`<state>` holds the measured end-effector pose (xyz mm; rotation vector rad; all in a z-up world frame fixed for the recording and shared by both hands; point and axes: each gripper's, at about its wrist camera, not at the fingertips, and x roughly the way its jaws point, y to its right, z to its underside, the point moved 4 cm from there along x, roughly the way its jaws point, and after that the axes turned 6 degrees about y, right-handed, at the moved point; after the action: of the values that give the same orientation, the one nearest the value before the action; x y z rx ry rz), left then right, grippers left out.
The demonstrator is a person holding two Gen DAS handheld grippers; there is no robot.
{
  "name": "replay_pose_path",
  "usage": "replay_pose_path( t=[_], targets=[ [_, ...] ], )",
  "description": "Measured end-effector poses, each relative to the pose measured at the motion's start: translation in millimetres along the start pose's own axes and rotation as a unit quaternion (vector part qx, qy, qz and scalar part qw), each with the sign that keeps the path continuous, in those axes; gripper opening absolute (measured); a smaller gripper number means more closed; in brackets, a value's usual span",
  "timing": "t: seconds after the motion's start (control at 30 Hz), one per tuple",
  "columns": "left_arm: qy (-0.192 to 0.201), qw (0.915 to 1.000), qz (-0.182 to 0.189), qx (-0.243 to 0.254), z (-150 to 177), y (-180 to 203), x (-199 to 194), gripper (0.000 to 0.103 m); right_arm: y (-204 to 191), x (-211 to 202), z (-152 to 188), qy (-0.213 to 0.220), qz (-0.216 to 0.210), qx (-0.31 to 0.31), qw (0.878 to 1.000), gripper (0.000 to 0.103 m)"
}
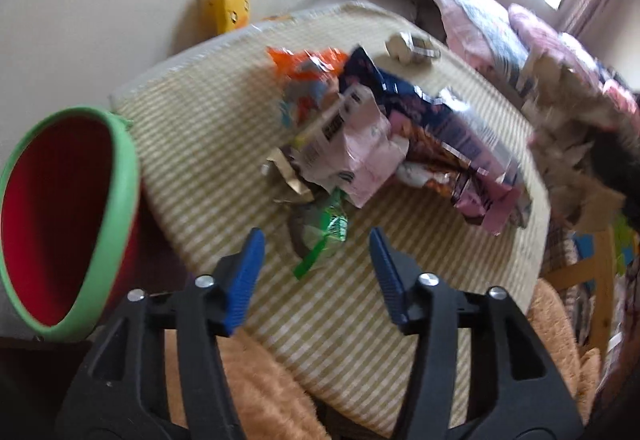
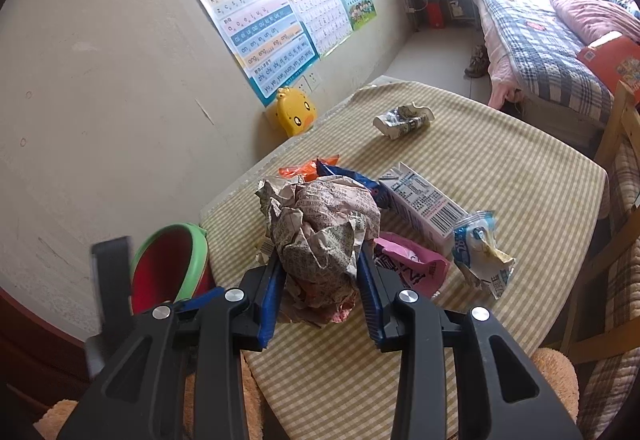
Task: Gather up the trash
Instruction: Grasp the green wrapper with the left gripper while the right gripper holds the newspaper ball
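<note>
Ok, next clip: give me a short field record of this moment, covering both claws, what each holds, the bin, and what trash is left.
left claw: open, empty, above a green wrapper
right claw: shut on a crumpled paper ball
bin: red with green rim, at the table's left edge, no trash visible inside
table: checked cloth
trash left: carton, pink packet, blue-white wrapper, orange wrapper, crushed wad at the far side

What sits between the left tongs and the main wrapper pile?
In the left wrist view, a green wrapper lies on the checked cloth between the open left tongs and the wrapper pile.
</note>
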<state>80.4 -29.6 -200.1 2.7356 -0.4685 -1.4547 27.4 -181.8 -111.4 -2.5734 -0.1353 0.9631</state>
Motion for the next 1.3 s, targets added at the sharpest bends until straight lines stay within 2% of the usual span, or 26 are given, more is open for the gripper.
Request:
replay_pose_path(
  t=[0.17,0.3,0.33,0.37,0.53,0.63,0.77,0.9,1.13,1.3],
  targets=[
    [-0.046,0.9985,-0.015,0.026,4.3,11.1,33.2,0.052,6.2,1.6,2.6,-0.007,0.002,0.009,1.0,0.034],
    [-0.056,0.9982,-0.017,0.017,8.6,8.1,34.1,0.017,7.1,1.5,2.2,-0.006,0.002,0.011,1.0,0.035],
    [-0.052,0.9985,-0.013,0.011,8.6,6.3,30.4,0.011,6.9,2.2,2.1,-0.006,0.002,0.012,1.0,0.035],
    [-0.05,0.9987,-0.01,0.005,8.2,4.3,25.9,0.009,6.3,2.6,2.6,-0.007,0.0,0.012,1.0,0.035],
    [-0.006,0.9997,0.001,-0.024,0.8,-7.4,-17.4,0.007,-1.1,3.1,3.9,-0.009,-0.004,0.004,1.0,0.034],
    [0.029,0.999,-0.006,-0.035,-4.8,-15.6,-45.9,0.007,-7.9,2.0,3.7,-0.007,-0.008,-0.002,1.0,0.034],
    [0.078,0.9952,-0.035,-0.047,-18.0,-31.3,-78.1,0.007,-19.5,1.4,2.7,-0.002,-0.013,-0.015,1.0,0.034],
    [0.121,0.9872,-0.083,-0.062,-26.9,-54.7,-102.8,0.007,-36.6,3.7,0.2,-0.002,-0.022,-0.033,0.999,0.034],
    [0.151,0.9776,-0.115,-0.09,-28.2,-91.7,-123.0,0.007,-77.6,9.5,-6.9,0.005,-0.056,-0.071,0.996,0.035],
    [0.156,0.973,-0.132,-0.108,-18.2,-113.1,-130.9,0.007,-115.2,21.1,-5.8,-0.005,-0.087,-0.105,0.991,0.035]
  ],
)
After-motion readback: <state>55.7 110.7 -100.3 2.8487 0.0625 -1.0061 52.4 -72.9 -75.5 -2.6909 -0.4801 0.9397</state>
